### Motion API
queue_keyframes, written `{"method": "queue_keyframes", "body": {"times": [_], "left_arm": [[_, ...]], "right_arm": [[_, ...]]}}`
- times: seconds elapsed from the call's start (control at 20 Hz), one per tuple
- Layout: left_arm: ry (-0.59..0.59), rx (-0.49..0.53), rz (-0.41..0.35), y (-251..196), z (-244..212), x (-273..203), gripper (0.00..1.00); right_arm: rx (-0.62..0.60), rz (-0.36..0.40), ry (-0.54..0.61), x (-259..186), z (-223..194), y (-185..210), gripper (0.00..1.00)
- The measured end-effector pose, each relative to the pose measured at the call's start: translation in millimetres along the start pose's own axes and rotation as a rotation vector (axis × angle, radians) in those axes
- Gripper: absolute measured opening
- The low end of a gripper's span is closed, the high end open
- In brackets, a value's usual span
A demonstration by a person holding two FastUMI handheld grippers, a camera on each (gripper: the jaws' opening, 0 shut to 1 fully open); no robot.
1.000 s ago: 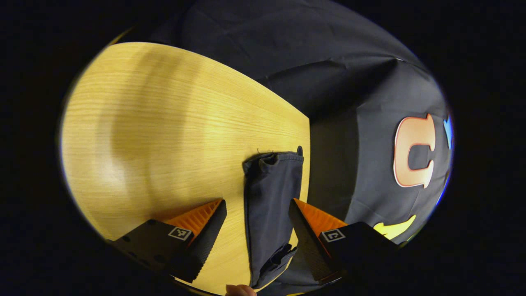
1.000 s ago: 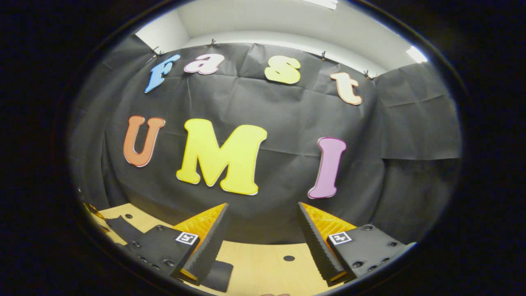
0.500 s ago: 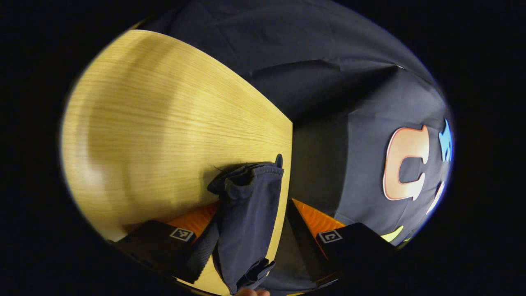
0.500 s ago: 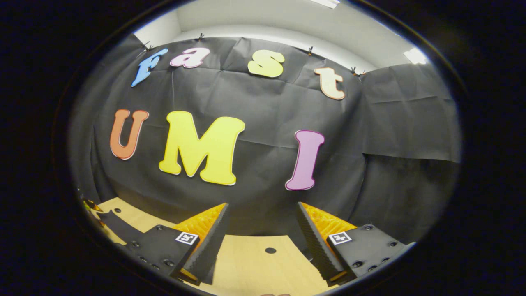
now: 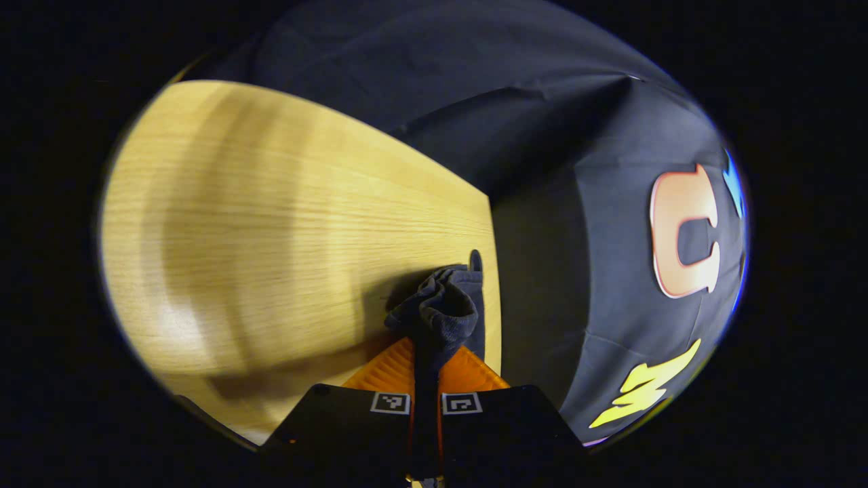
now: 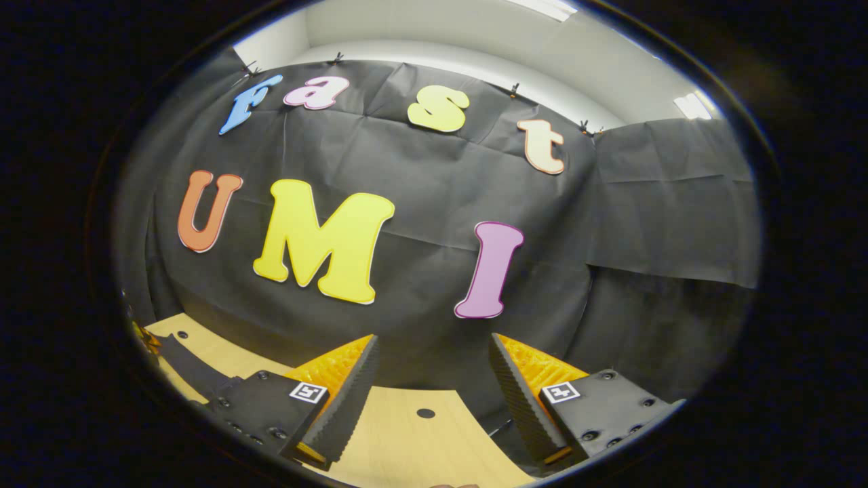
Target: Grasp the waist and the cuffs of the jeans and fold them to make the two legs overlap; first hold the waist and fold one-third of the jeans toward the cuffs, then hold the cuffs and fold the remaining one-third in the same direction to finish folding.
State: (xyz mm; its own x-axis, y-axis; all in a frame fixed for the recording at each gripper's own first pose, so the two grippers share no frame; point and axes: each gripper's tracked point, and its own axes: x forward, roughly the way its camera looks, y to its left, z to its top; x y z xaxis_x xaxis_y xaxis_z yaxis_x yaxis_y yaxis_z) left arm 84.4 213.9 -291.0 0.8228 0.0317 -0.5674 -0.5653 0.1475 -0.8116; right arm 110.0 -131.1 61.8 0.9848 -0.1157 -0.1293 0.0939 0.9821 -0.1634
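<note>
1. Black cloth walls [image 6: 664,203] close the booth behind a pale wooden table [image 5: 271,224], whose far edge meets the cloth in both views.

2. On the table, the jeans [image 5: 444,308] lie along its right-hand edge in the left gripper view, dark cloth bunched into a crumpled end close to a small round hole [image 5: 475,259] near that edge. Whether this end is the waist or a cuff is hard to tell; it looks narrow, more like a cuff.

3. At the bottom of that view, the left gripper [image 5: 426,356] has its fingers pressed together on the cloth, which runs up from between them.

4. In the right gripper view, the right gripper [image 6: 434,379] is held up facing the wall, above the table's far edge. Its fingers are spread wide with nothing between them. A dark strip of cloth lies on the table at the lower left of this view, probably more of the jeans.

5. Judged from this, the first step is in hand: one end is gripped, and the legs are not yet laid over each other.

6. Next, the right gripper likely needs to come down and take the other end, so both ends can be carried across together.
</note>
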Motion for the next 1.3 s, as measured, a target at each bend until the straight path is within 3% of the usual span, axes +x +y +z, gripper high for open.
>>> {"method": "queue_keyframes", "body": {"times": [0.2,0.4,0.7,1.05,1.3], "left_arm": [[-0.040,0.124,-0.013,-24.2,-2.2,-11.8,0.04],[-0.087,0.254,-0.083,-69.2,-13.2,-31.4,0.04],[-0.100,0.400,-0.196,-138.0,-66.2,-51.1,0.04],[-0.067,0.602,-0.332,-202.2,-171.3,-77.4,0.04],[-0.008,0.821,-0.339,-205.7,-271.3,-63.8,0.03]], "right_arm": [[0.028,-0.024,-0.017,-1.7,5.5,-19.2,0.98],[0.045,-0.044,-0.017,-7.9,1.9,-42.4,0.98],[0.026,-0.066,0.001,-21.3,-11.4,-82.0,0.98],[-0.003,-0.084,0.030,-33.7,-29.8,-129.9,0.98],[0.045,-0.066,0.074,-30.8,-51.3,-150.0,0.99]]}}
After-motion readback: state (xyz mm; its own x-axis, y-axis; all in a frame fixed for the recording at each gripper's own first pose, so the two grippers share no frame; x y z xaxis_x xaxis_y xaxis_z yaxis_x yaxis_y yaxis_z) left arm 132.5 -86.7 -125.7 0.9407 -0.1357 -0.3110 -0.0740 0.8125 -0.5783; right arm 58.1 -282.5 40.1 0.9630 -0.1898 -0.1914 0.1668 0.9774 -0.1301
